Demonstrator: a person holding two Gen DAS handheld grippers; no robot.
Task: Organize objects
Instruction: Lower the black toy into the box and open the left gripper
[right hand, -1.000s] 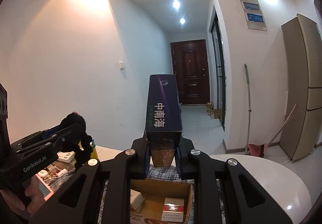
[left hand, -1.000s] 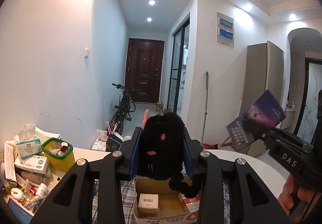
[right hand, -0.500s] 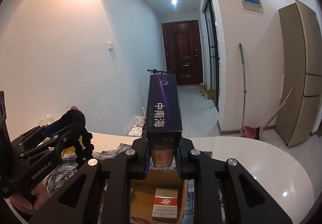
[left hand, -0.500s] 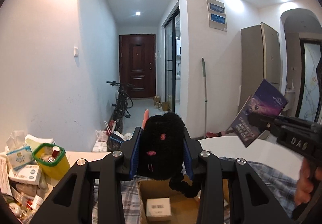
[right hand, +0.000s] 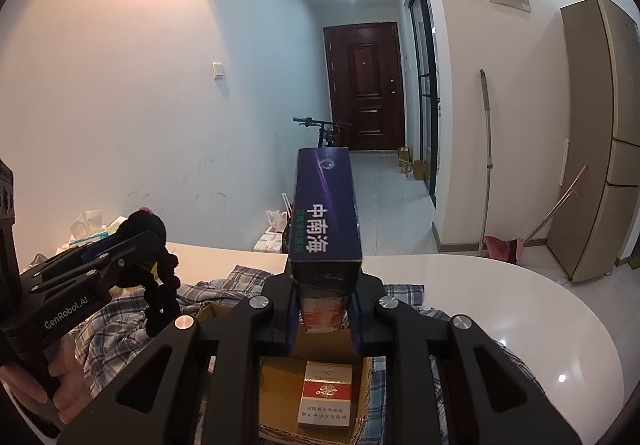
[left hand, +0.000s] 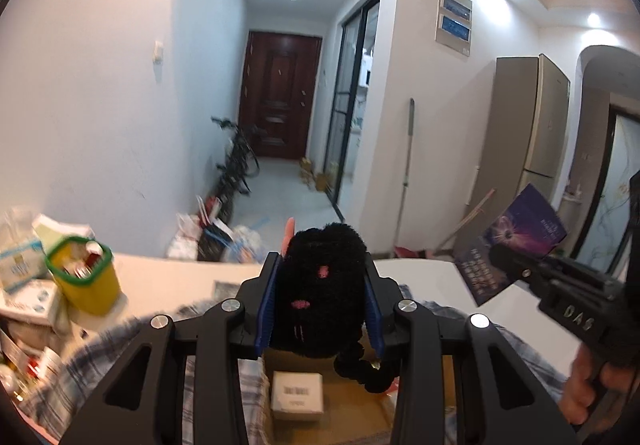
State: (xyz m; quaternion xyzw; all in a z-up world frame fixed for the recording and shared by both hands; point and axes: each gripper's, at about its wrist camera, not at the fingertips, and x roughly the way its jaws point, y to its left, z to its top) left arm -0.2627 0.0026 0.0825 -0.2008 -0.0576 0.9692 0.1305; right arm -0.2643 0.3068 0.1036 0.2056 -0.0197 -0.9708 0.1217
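My left gripper [left hand: 320,301] is shut on a black plush toy [left hand: 320,285] with small pink marks; its tail dangles over an open cardboard box [left hand: 344,397]. In the box lies a small white carton [left hand: 297,395]. My right gripper [right hand: 325,285] is shut on a tall dark purple box [right hand: 325,205] with white characters, held upright above the same cardboard box [right hand: 280,377], where a red-and-white pack [right hand: 326,393] lies. Each gripper shows in the other's view: the right gripper [left hand: 516,269] with the purple box [left hand: 512,245], the left gripper [right hand: 120,249] with the plush [right hand: 156,245].
The cardboard box sits on a checked blue cloth [right hand: 224,285] over a white rounded table [right hand: 500,293]. At the left stand a yellow tub with a green rim [left hand: 82,277], tissue packs [left hand: 18,261] and small cartons. A hallway with a bicycle [left hand: 236,161] lies beyond.
Both grippers have come down and forward over the cardboard box, still holding the plush and the purple box. The views tilted down, so more of the table and cloth shows.
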